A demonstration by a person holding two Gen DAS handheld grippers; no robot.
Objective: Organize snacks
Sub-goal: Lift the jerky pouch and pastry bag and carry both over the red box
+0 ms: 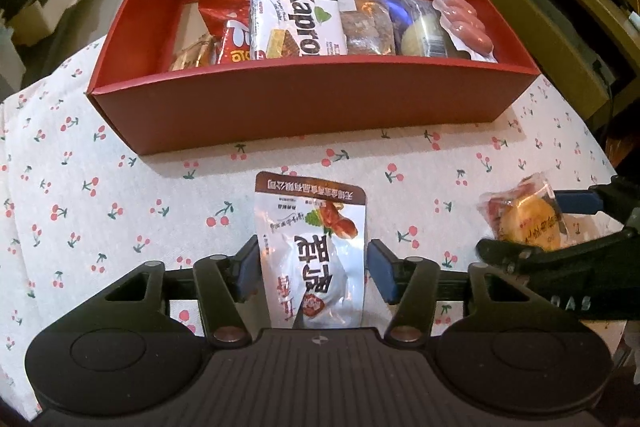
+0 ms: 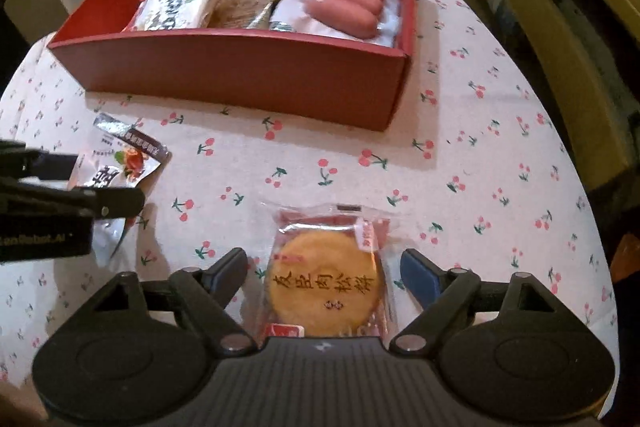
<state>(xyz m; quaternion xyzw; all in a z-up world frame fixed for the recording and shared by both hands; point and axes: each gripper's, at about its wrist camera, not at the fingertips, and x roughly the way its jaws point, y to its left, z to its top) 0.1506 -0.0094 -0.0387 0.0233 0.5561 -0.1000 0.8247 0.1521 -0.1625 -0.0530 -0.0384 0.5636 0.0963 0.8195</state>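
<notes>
A silver pouch (image 1: 316, 247) with dark print lies on the cherry-print cloth, and my left gripper (image 1: 314, 263) is shut on its two side edges. From the right wrist view the same pouch (image 2: 120, 163) looks crumpled in the left gripper (image 2: 96, 183). A clear packet with a round golden pastry (image 2: 324, 283) lies flat between the fingers of my right gripper (image 2: 324, 267), which is open with a gap on each side. The left wrist view shows that packet (image 1: 524, 219) at far right. Behind both stands the red box (image 1: 304, 107).
The box holds a white wafer pack (image 1: 294, 23), a red bag (image 1: 232, 35), brown and blue-white packets and vacuum-packed sausages (image 2: 348, 3). The round table's cloth (image 2: 460, 147) drops off at left and right. A curved wooden frame (image 2: 560, 39) stands close on the right.
</notes>
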